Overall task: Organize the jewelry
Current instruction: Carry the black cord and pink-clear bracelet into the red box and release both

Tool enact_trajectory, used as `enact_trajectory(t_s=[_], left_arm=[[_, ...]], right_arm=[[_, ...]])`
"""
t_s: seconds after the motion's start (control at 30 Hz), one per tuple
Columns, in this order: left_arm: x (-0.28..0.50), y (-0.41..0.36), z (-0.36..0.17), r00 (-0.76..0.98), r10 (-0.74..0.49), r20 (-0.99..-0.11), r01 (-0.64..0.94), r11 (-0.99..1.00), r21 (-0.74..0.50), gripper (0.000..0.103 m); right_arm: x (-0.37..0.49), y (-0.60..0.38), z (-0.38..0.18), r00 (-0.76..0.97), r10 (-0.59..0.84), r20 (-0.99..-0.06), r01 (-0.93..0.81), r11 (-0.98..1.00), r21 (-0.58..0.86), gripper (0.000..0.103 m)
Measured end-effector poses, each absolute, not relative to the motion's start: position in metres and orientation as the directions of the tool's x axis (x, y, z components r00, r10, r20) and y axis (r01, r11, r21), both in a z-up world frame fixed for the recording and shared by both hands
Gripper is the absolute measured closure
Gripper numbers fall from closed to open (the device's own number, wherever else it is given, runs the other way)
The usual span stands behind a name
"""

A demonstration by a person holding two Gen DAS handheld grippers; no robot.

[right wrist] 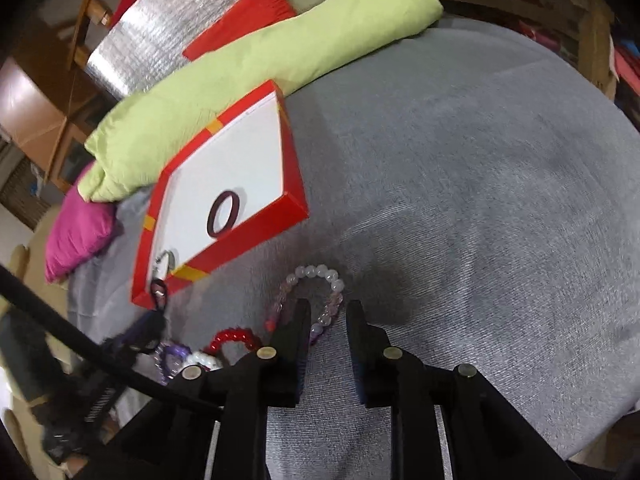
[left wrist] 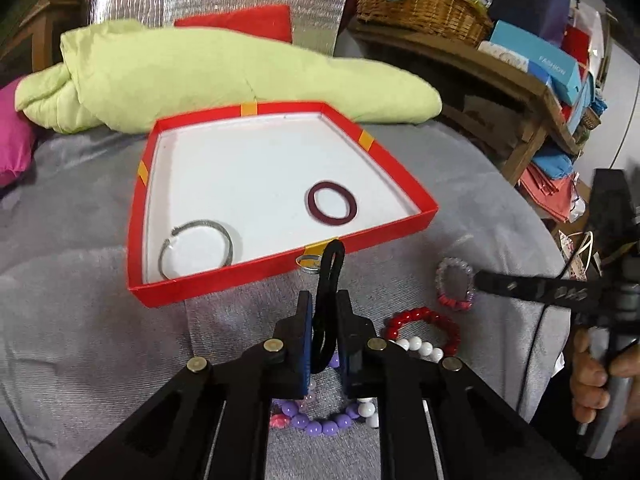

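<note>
Black hair tie point(left wrist: 328, 280) upright, near red tray point(left wrist: 280, 264)

Green quilt point(left wrist: 224, 76) on grey cloth point(left wrist: 92, 312) — magenta cushion point(right wrist: 78, 232), wicker basket point(left wrist: 420, 4) nearby.

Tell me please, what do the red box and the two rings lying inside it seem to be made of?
Red box: probably cardboard, matte red outside, white inside; thin straight walls with yellow tape strips. Dark red ring: looks like a fabric-covered elastic hair tie, soft and matte with no shine. Grey bangle: probably metal, thin, silvery grey, with an open gap in its loop.
</note>
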State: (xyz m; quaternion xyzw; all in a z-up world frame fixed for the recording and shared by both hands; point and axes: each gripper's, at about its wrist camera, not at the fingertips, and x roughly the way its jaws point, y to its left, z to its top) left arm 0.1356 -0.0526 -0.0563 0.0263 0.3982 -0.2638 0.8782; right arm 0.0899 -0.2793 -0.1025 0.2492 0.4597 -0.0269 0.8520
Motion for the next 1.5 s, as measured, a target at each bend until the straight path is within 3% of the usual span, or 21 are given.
enact_trajectory(t_s=[0.27, 0.43, 0.97, 1.23, 1.33, 1.5], left_arm=[[0.125, -0.027, -0.038, 0.613, -0.427, -0.665, 0.443, 0.882, -0.158, 0.091], [0.123, -0.003, -0.034, 0.647, -0.391, -0.655, 0.389, 0.908, -0.157, 0.091], [0.133, 0.017, -0.029, 0.679, -0.371, -0.633, 0.348, 0.922, -0.167, 0.091], [0.156, -0.003, -0.025, 0.679, -0.388, -0.624, 0.393, 0.909, -0.138, 0.091], [0.174, -0.004, -0.022, 0.659, -0.425, -0.621, 0.407, 0.895, -0.180, 0.091], [0.220, -0.011, -0.020, 0.625, -0.398, -0.672, 0.401, 0.902, -0.161, 0.091]], right_arm=[[0.095, -0.251, -0.108, 0.582, 0.024, -0.813, 0.250, 0.946, 0.207, 0.082], [0.091, -0.234, -0.106, 0.603, -0.063, -0.795, 0.226, 0.970, 0.094, 0.095], [0.062, -0.237, -0.039, 0.777, 0.138, -0.614, 0.079, 0.946, 0.313, 0.095], [0.122, -0.244, -0.020, 0.795, 0.185, -0.577, 0.055, 0.926, 0.373, 0.095], [0.159, -0.244, -0.019, 0.783, 0.236, -0.576, 0.034, 0.908, 0.419, 0.095], [0.217, -0.234, -0.030, 0.740, 0.333, -0.584, 0.004, 0.866, 0.499, 0.095]])
